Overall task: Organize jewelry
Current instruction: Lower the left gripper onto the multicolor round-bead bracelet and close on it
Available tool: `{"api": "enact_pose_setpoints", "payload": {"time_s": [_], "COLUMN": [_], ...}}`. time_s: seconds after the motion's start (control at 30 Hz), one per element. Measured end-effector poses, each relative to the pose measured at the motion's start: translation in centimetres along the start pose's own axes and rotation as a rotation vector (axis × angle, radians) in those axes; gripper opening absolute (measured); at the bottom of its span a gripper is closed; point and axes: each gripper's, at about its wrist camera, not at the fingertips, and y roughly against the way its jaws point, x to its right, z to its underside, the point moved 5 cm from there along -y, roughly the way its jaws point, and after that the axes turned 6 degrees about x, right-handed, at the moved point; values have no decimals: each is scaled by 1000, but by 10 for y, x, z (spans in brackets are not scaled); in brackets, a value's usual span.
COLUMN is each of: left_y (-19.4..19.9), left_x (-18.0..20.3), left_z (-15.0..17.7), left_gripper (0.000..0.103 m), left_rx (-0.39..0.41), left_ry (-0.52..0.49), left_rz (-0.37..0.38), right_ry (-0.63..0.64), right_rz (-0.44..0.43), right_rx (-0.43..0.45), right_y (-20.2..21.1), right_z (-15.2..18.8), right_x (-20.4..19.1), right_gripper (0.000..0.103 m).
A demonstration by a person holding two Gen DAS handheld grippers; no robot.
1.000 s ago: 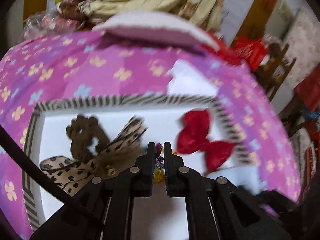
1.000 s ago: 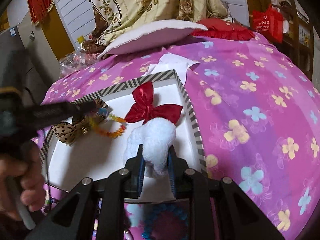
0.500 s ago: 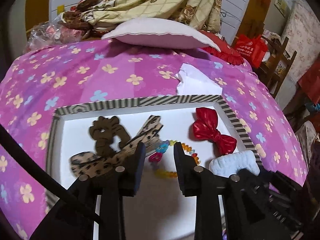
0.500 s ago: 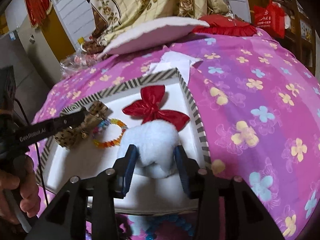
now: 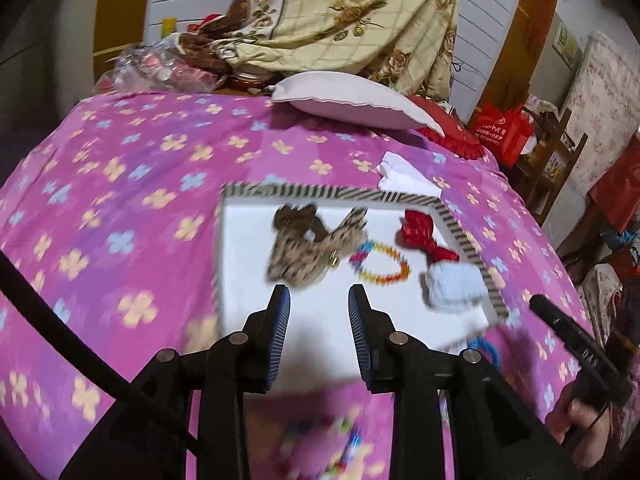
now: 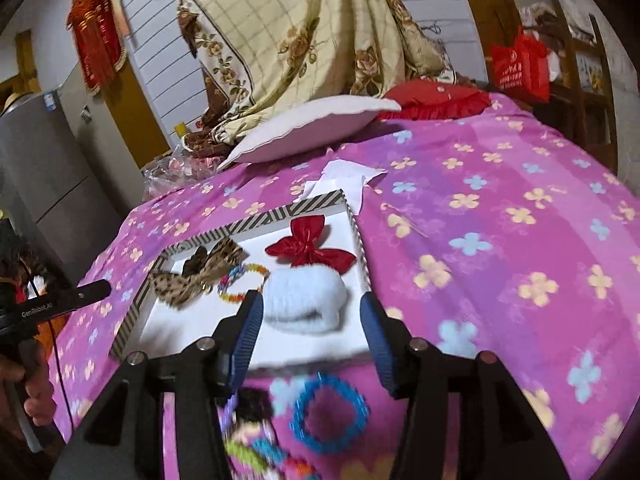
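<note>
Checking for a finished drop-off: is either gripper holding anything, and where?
Nothing is held. Left gripper and right gripper have just been opening, jaws empty.

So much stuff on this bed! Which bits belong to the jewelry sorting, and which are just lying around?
Part of the job:
striped tray
red bow
white scrunchie
beaded bracelet
leopard bows
blue ring, outside the tray

Just lying about:
white pillow
floral blanket
red bag

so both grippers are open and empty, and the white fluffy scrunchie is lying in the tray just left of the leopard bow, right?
Not quite. The white fluffy scrunchie lies at the tray's right side, below the red bow; the leopard bow is far left. The right wrist view shows it.
</note>
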Motion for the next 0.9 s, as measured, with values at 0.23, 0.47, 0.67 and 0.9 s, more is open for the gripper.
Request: {"api": "enact_pose_setpoints", "payload": {"time_s": [0.23,0.47,0.67,0.9], "left_y": [22,8,-8,-8], "left_x": [-31,-16,-5,2], "left_z": [73,100,113,117], "left_gripper": [13,15,15,16], "left_rx": [-72,-137,-193,-174], "left_ry": [79,5,-66,-152], "left_rz": [-29,-72,-97,-142], "right_ry": [32,109,50,68], "right_rz": [86,177,191,180], "right_rx": [-120,-215,-167,-145], "right_y": [43,50,54,50], "right_z": [50,94,87,83], "right_x": [12,19,28,17], "right_gripper": [60,66,66,66]}}
